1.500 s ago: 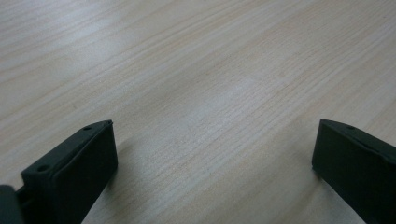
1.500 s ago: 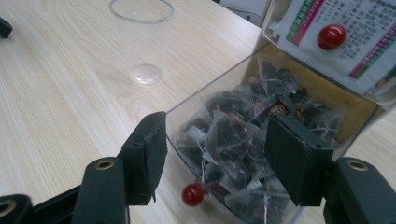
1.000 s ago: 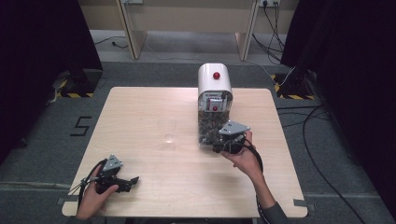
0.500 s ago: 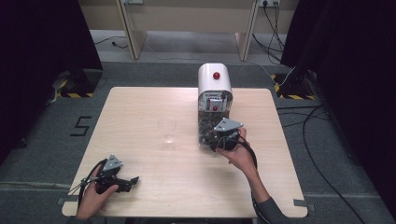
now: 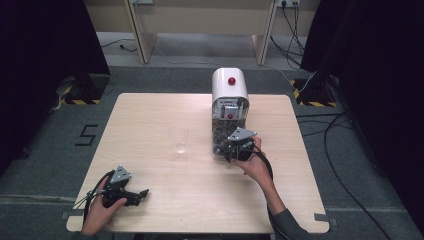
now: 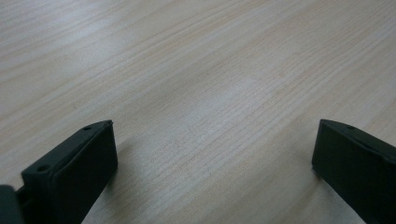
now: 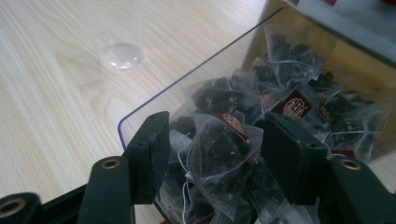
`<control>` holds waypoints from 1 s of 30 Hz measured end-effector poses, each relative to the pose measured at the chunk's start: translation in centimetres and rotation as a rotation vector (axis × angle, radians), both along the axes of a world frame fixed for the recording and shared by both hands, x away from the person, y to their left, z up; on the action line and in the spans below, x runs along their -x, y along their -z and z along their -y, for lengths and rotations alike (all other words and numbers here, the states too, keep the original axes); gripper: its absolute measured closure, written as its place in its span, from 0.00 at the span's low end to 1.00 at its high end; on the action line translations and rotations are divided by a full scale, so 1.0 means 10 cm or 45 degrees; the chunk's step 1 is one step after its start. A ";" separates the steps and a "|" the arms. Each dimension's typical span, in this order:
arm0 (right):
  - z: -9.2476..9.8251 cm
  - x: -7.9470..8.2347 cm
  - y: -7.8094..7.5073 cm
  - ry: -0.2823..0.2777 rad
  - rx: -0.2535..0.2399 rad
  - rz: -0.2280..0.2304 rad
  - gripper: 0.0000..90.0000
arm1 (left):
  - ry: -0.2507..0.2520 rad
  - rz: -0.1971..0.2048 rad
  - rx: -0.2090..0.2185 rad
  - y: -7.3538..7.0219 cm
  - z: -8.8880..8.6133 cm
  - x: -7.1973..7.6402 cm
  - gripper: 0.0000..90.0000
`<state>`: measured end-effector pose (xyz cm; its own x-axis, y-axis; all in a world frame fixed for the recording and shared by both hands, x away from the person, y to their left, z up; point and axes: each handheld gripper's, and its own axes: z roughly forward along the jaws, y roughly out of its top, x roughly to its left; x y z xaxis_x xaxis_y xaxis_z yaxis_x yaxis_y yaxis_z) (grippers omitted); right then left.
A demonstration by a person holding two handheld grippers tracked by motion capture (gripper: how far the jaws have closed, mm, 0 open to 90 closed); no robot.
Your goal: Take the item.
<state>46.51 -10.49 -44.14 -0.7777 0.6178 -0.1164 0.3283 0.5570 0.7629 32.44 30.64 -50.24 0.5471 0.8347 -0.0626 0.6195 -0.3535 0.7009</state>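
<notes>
Clear plastic tray [image 7: 154, 100] at the foot of a white dispenser [image 5: 229, 90] brims with pyramid tea bags as the right gripper [image 7: 212, 156] dips in from the near side, lower and closer than a second ago, its jaws having just been narrowing; a pick looks under way. One tea bag [image 7: 219, 154] sits squarely between the half-open jaws, apparently not yet pinched. An empty glass [image 5: 179, 139] waits on the wooden table [image 5: 150, 115], left of the tray. The left gripper [image 5: 127, 192] rests wide open near the table's front edge, holding nothing
</notes>
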 end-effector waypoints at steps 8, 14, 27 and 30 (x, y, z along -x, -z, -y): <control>-0.02 -0.01 0.08 -0.012 0.034 -0.024 0.56 | 0.000 0.000 0.000 0.00 0.00 0.00 0.00; -0.01 -0.02 0.13 -0.015 0.058 -0.038 0.72 | 0.000 0.000 0.000 0.00 0.00 0.00 0.00; 0.02 0.04 -0.07 -0.027 -0.028 0.046 0.79 | 0.000 0.000 0.000 0.00 0.00 0.00 0.00; 0.03 0.05 -0.11 -0.024 -0.044 0.058 0.79 | -0.001 0.000 0.001 0.00 0.00 0.00 0.00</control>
